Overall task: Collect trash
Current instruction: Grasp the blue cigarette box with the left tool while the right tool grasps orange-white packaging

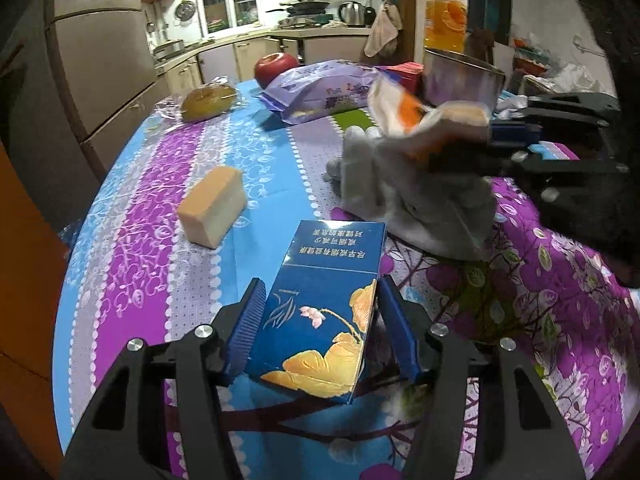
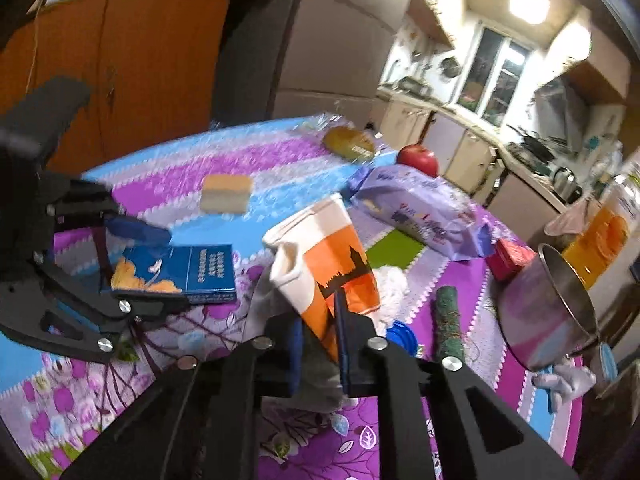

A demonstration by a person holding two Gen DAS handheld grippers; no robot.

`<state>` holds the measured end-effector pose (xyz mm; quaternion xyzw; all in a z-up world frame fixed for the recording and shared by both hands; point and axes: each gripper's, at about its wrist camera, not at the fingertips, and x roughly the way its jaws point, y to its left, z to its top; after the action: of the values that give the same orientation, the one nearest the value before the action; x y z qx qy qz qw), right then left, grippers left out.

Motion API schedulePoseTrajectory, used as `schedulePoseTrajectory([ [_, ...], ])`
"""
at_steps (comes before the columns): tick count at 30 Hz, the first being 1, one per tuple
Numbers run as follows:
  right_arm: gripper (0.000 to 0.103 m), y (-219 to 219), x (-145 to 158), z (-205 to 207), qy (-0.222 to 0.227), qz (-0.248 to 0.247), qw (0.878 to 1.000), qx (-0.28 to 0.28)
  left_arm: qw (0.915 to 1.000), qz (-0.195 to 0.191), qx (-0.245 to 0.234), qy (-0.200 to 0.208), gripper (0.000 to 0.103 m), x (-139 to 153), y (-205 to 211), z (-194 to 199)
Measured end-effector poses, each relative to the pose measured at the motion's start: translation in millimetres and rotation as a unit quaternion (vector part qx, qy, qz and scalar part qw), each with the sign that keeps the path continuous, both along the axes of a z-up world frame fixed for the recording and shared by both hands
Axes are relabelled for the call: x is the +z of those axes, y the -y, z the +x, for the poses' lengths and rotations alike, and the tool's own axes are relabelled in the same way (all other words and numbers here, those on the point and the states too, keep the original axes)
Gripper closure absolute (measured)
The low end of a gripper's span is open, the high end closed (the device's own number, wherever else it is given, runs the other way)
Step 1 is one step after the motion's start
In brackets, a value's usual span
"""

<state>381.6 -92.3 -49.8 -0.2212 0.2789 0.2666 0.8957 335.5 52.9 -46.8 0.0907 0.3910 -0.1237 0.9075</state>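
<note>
A blue cigarette box point(image 1: 316, 312) with gold flowers lies on the flowered tablecloth point(image 1: 132, 280). My left gripper point(image 1: 322, 280) has a ribbed blue pad against each long side of it. The right wrist view shows that box point(image 2: 176, 268) flat between the left gripper's point(image 2: 176, 270) fingers. My right gripper point(image 2: 320, 332) is shut on a crushed orange-and-white paper cup point(image 2: 320, 248), raised above the cloth. That cup point(image 1: 404, 108) and the right gripper point(image 1: 452, 144) are at the right of the left wrist view. Crumpled grey cloth point(image 1: 416, 204) bunches below the cup; I cannot tell whether it is pinched too.
A tan block point(image 1: 212, 212) lies left of the box. Behind are wrapped bread point(image 1: 208, 98), a red apple point(image 1: 276, 68), a purple bag point(image 1: 324, 88), a steel pot point(image 1: 460, 80) and an orange juice bottle point(image 1: 446, 12). A green roll point(image 2: 450, 320) and a blue lid point(image 2: 402, 336) lie near the pot.
</note>
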Motion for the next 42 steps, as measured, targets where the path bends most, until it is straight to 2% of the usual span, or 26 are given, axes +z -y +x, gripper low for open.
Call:
schedulePoseTrajectory([
  [3,0.095,10.3,11.3,-13.7,0.016,0.036,0.999,-0.030,0.9996,-0.009,0.022,0.014,0.078,10.0,0.3,-5.2],
  [6,0.095,20.3,21.9,-33.4,0.024,0.075,0.995,-0.057,0.9980,-0.014,0.053,0.031,0.087,16.4,2.0,-12.0],
  [12,0.095,40.3,29.5,-73.2,0.024,0.126,0.988,-0.087,0.9973,-0.032,0.055,0.038,0.091,17.4,5.8,-29.1],
  [15,0.095,43.6,28.5,-85.4,0.015,0.130,0.988,-0.083,0.9989,-0.030,0.024,0.029,0.090,13.7,3.1,-29.9],
  [16,0.095,45.0,29.4,-87.6,0.013,0.131,0.988,-0.081,0.9987,-0.024,0.012,0.042,0.087,15.8,2.3,-33.8],
  [17,0.095,47.4,30.0,-90.2,0.014,0.132,0.988,-0.081,0.9987,-0.022,0.000,0.045,0.065,17.1,2.4,-36.3],
  [18,0.095,49.2,30.3,-90.9,0.014,0.134,0.987,-0.083,0.9986,-0.016,-0.019,0.046,0.028,19.0,1.5,-36.9],
  [19,0.095,50.4,30.4,-90.9,0.011,0.137,0.987,-0.084,0.9982,-0.010,-0.028,0.052,0.017,20.9,0.4,-37.0],
  [20,0.095,51.4,29.9,-89.7,0.008,0.140,0.986,-0.085,0.9982,-0.005,-0.031,0.051,0.013,21.0,-3.3,-31.6],
  [22,0.095,52.7,28.2,-88.8,0.003,0.143,0.986,-0.087,0.9997,-0.003,-0.019,0.016,0.013,16.4,-11.2,-11.1],
  [23,0.095,51.6,27.6,-87.4,0.002,0.143,0.986,-0.087,0.9998,0.000,-0.014,0.013,0.013,15.4,-12.1,-6.4],
  [26,0.095,50.4,22.3,-86.8,-0.006,0.145,0.986,-0.084,0.9993,0.020,-0.018,-0.028,0.025,1.0,-5.4,9.4],
  [28,0.095,50.4,20.0,-84.0,-0.012,0.145,0.986,-0.082,0.9986,0.022,-0.020,-0.044,0.027,-8.4,-2.2,11.9],
  [29,0.095,50.2,18.7,-83.4,-0.015,0.144,0.986,-0.080,0.9989,0.013,-0.016,-0.043,0.027,-9.7,-3.1,11.1],
  [31,0.095,49.6,13.3,-80.2,-0.035,0.141,0.987,-0.068,0.9988,-0.001,-0.015,-0.047,0.036,-9.1,-5.1,10.8],
  [32,0.095,47.9,9.1,-77.3,-0.054,0.137,0.987,-0.058,0.9988,-0.003,-0.012,-0.048,0.046,-8.2,-5.2,10.6],
  [34,0.092,46.2,3.0,-73.3,-0.076,0.133,0.987,-0.048,0.9988,0.000,-0.007,-0.049,0.049,-7.6,-5.1,8.7],
  [35,0.085,45.3,1.1,-72.5,-0.084,0.134,0.987,-0.043,0.9989,0.002,-0.005,-0.047,0.049,-7.4,-4.8,6.7],
  [36,0.071,44.0,-2.4,-70.3,-0.100,0.135,0.985,-0.034,0.9990,0.003,-0.003,-0.044,0.049,-7.7,-4.5,4.9],
  [39,0.055,37.8,-12.1,-68.2,-0.129,0.128,0.983,-0.012,0.9994,0.008,0.009,-0.034,0.049,-7.1,-3.7,-1.5],
  [42,0.050,30.8,-17.3,-70.0,-0.134,0.121,0.984,-0.003,0.9995,0.006,0.023,-0.019,0.049,-1.6,-6.3,-7.2],
])
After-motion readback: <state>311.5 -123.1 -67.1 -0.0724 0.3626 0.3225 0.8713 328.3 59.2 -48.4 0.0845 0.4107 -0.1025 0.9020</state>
